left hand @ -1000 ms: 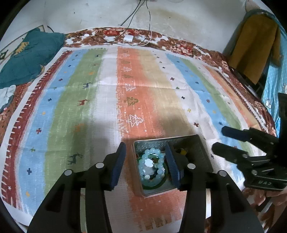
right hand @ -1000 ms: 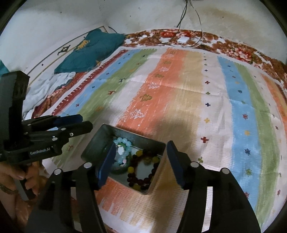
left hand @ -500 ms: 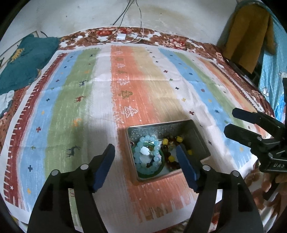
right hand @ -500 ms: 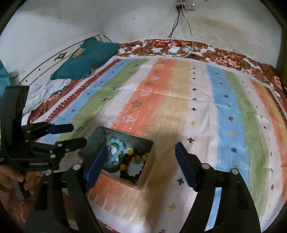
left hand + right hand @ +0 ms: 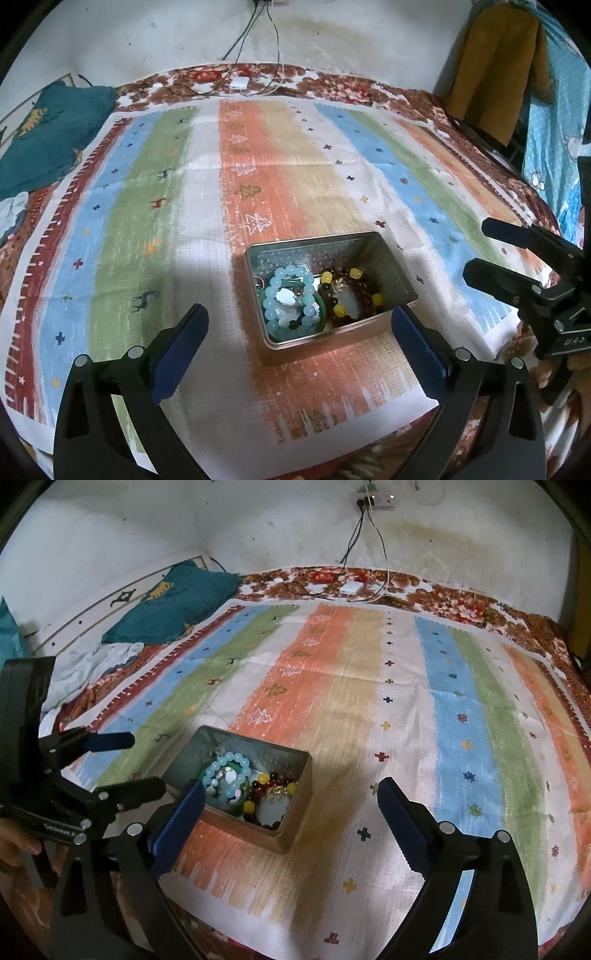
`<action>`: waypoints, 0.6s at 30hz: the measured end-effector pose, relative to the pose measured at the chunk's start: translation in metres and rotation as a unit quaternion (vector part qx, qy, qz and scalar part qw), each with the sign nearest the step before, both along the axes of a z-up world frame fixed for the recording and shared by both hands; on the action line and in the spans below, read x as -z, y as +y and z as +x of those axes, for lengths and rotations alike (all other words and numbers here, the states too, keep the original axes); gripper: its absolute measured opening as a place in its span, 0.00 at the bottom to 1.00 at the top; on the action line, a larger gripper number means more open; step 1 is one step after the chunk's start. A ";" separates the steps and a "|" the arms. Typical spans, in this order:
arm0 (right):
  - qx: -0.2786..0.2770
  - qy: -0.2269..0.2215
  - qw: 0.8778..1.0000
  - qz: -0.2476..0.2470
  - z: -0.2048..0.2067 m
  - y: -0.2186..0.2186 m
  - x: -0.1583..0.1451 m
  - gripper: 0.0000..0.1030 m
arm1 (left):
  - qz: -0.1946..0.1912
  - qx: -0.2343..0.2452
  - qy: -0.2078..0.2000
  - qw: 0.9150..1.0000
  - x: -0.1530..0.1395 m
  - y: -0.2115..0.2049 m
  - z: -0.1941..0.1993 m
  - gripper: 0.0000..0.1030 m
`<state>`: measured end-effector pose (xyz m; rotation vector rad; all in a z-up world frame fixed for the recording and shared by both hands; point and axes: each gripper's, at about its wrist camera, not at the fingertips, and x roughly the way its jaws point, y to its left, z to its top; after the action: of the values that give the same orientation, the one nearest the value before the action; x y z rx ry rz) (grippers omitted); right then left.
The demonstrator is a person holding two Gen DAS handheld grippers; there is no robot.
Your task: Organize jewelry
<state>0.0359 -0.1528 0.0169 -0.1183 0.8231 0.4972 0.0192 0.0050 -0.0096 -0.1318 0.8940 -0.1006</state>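
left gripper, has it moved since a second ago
Yes. The left gripper has backed away from the metal tin, which it straddled before; its jaws have just been opening, nothing between them now.

The right hand-held gripper point(image 5: 496, 254) body bears partly legible white letters "UAS".

A striped cloth point(image 5: 207, 206) on the bed carries a metal tin point(image 5: 384, 254).

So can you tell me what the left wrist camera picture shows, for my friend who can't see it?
An open metal tin sits on a striped cloth, holding a pale blue bead bracelet and a dark bracelet with yellow beads. The left gripper stands open and empty in front; the right gripper shows at the right edge.
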 end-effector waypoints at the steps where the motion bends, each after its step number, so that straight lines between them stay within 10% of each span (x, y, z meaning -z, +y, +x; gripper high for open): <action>1: 0.000 -0.001 1.000 0.000 -0.002 -0.001 0.000 0.93 | 0.002 0.000 0.001 1.000 0.000 0.000 0.000 0.94; 18: 0.000 -0.018 1.000 -0.002 -0.024 -0.009 0.001 0.93 | 0.020 -0.030 -0.065 0.997 -0.016 -0.008 -0.029 0.94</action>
<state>0.0120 -0.1617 0.0162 -0.1308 0.7892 0.4925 -0.0099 -0.0031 0.0062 -0.1141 0.7606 -0.0354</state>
